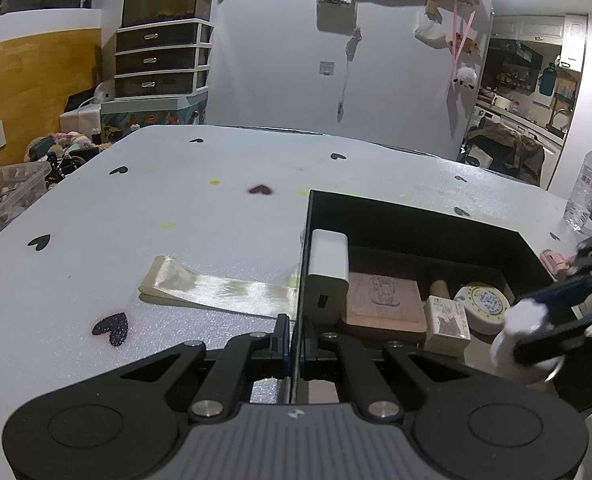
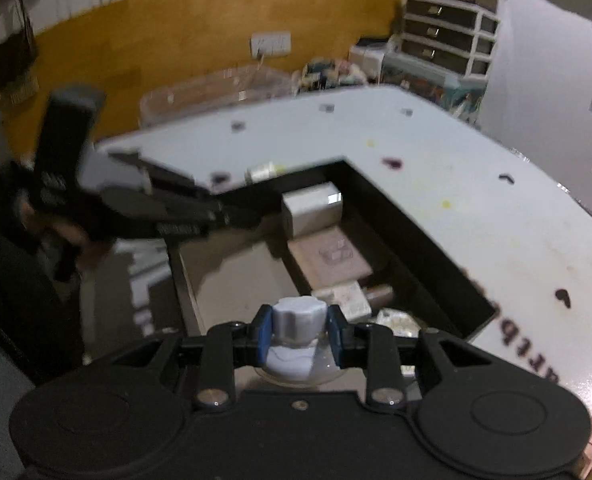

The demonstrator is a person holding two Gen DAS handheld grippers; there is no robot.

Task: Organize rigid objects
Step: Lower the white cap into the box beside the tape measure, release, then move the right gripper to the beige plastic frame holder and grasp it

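Note:
A black box stands open on the white table. Inside it lie a white charger, a wooden block, a small cream carton and a round tape measure. My left gripper is shut on the box's left wall. My right gripper is shut on a white knobbed cap-like object and holds it above the near end of the box. In the left wrist view that white object hangs over the box's right side. The left gripper shows blurred at the box's rim.
A cream satin ribbon lies on the table left of the box. A clear water bottle stands at the table's far right, and a pink item lies behind the box. Drawers and a clear bin sit beyond the table.

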